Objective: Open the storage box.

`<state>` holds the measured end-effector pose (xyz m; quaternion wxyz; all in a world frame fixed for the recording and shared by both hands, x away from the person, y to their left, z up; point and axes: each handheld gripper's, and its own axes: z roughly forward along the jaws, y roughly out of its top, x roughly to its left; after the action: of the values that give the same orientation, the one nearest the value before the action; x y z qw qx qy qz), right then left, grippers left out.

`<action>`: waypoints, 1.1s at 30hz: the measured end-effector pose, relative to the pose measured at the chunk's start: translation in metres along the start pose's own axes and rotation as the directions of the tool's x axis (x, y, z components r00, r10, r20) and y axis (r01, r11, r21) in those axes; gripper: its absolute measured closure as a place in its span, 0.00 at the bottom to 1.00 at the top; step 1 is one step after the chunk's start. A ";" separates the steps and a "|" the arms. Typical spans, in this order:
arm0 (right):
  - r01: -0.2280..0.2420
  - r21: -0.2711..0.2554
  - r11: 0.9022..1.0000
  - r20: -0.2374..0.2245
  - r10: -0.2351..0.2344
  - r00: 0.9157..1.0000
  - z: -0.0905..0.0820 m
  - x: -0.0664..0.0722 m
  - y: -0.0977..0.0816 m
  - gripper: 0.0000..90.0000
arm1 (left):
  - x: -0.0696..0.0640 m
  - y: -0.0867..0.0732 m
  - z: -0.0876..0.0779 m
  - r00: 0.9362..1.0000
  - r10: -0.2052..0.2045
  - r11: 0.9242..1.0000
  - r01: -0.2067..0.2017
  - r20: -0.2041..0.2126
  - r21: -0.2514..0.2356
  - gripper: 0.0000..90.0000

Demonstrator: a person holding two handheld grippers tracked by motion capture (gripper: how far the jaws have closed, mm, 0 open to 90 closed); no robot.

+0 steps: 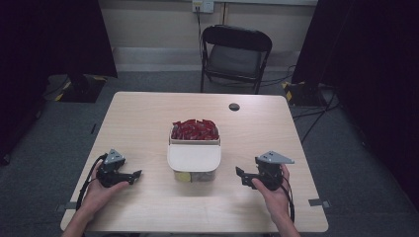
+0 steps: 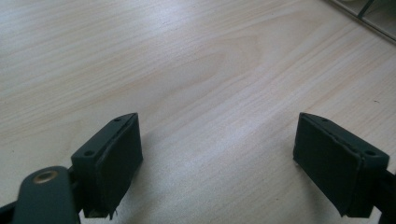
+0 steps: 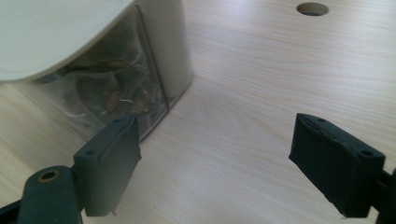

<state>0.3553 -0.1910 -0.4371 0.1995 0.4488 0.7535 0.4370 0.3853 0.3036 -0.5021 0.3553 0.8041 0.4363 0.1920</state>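
Observation:
A clear two-part box (image 1: 179,174) stands at the middle of the wooden table (image 1: 143,118). Its far part is heaped with red packets (image 1: 194,130); a white lid (image 1: 193,157) covers the near part. My left gripper (image 1: 136,174) rests on the table left of the box, pointing toward it, jaws open and empty. In the left gripper view its jaws (image 2: 217,149) stand wide over bare wood. My right gripper (image 1: 240,174) is held right of the box, open and empty. The right gripper view has its jaws (image 3: 215,154) apart, with the box wall (image 3: 140,70) and lid (image 3: 51,32) just beyond the left jaw.
A round cable hole (image 1: 234,106) lies in the table behind the box, also seen far off as the hole (image 3: 312,8) in the right gripper view. A black folding chair (image 1: 236,52) stands beyond the table's far edge. Dark curtains hang at both sides.

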 end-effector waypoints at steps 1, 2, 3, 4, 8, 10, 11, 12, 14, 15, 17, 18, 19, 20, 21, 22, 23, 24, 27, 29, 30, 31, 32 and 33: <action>0.003 -0.001 1.000 -0.004 -0.003 1.000 0.000 0.002 0.000 0.17 | 0.000 0.000 0.000 1.000 0.000 1.000 0.000 0.000 0.000 0.17; 0.007 -0.001 1.000 -0.009 -0.007 1.000 0.001 0.004 0.001 0.17 | 0.000 0.000 0.000 1.000 0.000 1.000 0.000 -0.001 0.000 0.17; 0.012 -0.001 1.000 -0.012 -0.012 1.000 0.002 0.006 0.002 0.17 | 0.000 0.000 0.000 1.000 -0.001 1.000 0.001 0.000 0.000 0.17; 0.009 0.002 1.000 -0.017 -0.009 1.000 0.002 0.008 0.003 0.16 | 0.000 0.000 0.000 1.000 0.000 1.000 0.000 0.000 0.000 0.17; 0.017 -0.004 1.000 -0.042 -0.017 0.999 0.003 0.017 0.009 0.16 | 0.000 0.000 0.000 1.000 0.000 1.000 0.000 0.000 0.000 0.17; 0.014 -0.008 1.000 -0.061 -0.015 0.998 0.003 0.020 0.012 0.16 | 0.000 0.000 0.000 1.000 0.000 1.000 0.000 0.000 0.000 0.17; 0.015 -0.009 1.000 -0.071 -0.016 0.997 0.004 0.022 0.013 0.16 | 0.000 0.000 0.000 1.000 0.000 1.000 0.000 0.000 0.000 0.17; 0.020 -0.007 1.000 -0.077 -0.020 0.997 0.004 0.025 0.014 0.16 | 0.000 0.000 0.000 1.000 0.000 1.000 0.000 0.000 0.000 0.17; 0.015 -0.004 1.000 -0.105 -0.015 0.994 0.007 0.031 0.015 0.16 | 0.000 0.000 0.000 1.000 0.000 1.000 0.000 0.000 0.000 0.17; 0.014 -0.001 1.000 -0.116 -0.014 0.993 0.008 0.033 0.015 0.16 | 0.000 0.000 0.000 1.000 0.000 1.000 0.000 0.000 0.000 0.17; 0.023 0.006 1.000 -0.131 -0.022 0.991 0.010 0.039 0.017 0.16 | 0.000 0.000 0.000 1.000 -0.001 1.000 0.001 0.000 0.000 0.17; 0.026 0.003 1.000 -0.135 -0.026 0.991 0.012 0.040 0.017 0.16 | 0.000 0.000 0.000 1.000 0.000 1.000 0.000 0.000 0.000 0.17; 0.031 0.007 1.000 -0.137 -0.029 0.990 0.013 0.043 0.019 0.17 | 0.000 0.000 0.000 1.000 -0.001 1.000 0.001 0.000 0.000 0.17; 0.042 0.009 0.999 -0.134 -0.040 0.990 0.014 0.045 0.019 0.17 | 0.000 0.000 0.000 1.000 0.000 1.000 0.000 0.000 0.000 0.17; 0.048 0.009 0.999 -0.131 -0.047 0.990 0.015 0.046 0.020 0.17 | 0.000 0.000 0.000 1.000 0.000 1.000 0.000 0.000 0.000 0.17; 0.049 0.005 0.999 -0.133 -0.048 0.990 0.016 0.048 0.020 0.17 | 0.000 0.000 0.000 1.000 0.000 1.000 0.000 0.000 0.000 0.17; 0.051 0.007 0.999 -0.139 -0.050 0.989 0.017 0.049 0.020 0.16 | 0.000 0.000 0.000 1.000 -0.001 1.000 0.001 0.000 0.000 0.17; 0.057 0.006 0.998 -0.142 -0.056 0.988 0.018 0.050 0.019 0.16 | 0.000 0.000 0.000 1.000 0.000 1.000 0.000 0.000 0.000 0.17; 0.049 0.020 0.999 -0.155 -0.045 0.987 0.022 0.054 0.016 0.16 | 0.000 0.000 0.000 1.000 -0.001 1.000 0.001 0.000 0.000 0.17; 0.048 0.030 0.998 -0.161 -0.042 0.986 0.025 0.055 0.015 0.16 | 0.000 0.000 0.000 1.000 0.000 1.000 0.000 0.000 0.000 0.17; 0.045 0.032 0.998 -0.159 -0.040 0.987 0.026 0.056 0.014 0.16 | 0.000 0.000 0.000 1.000 -0.001 1.000 0.001 0.000 0.000 0.17; 0.043 0.033 0.999 -0.158 -0.037 0.987 0.028 0.056 0.014 0.16 | 0.000 0.000 0.000 1.000 0.000 1.000 0.000 0.000 0.000 0.17; 0.040 0.038 0.998 -0.161 -0.033 0.986 0.030 0.057 0.014 0.16 | 0.000 0.000 0.000 1.000 -0.001 1.000 0.001 0.000 0.000 0.17; 0.043 0.038 0.998 -0.161 -0.036 0.986 0.031 0.057 0.013 0.16 | 0.000 0.000 0.000 1.000 0.000 1.000 0.000 0.000 0.000 0.17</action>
<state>0.3540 -0.1245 -0.4374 0.1377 0.4013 0.7846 0.4521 0.3853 0.3036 -0.5021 0.3555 0.8040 0.4364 0.1919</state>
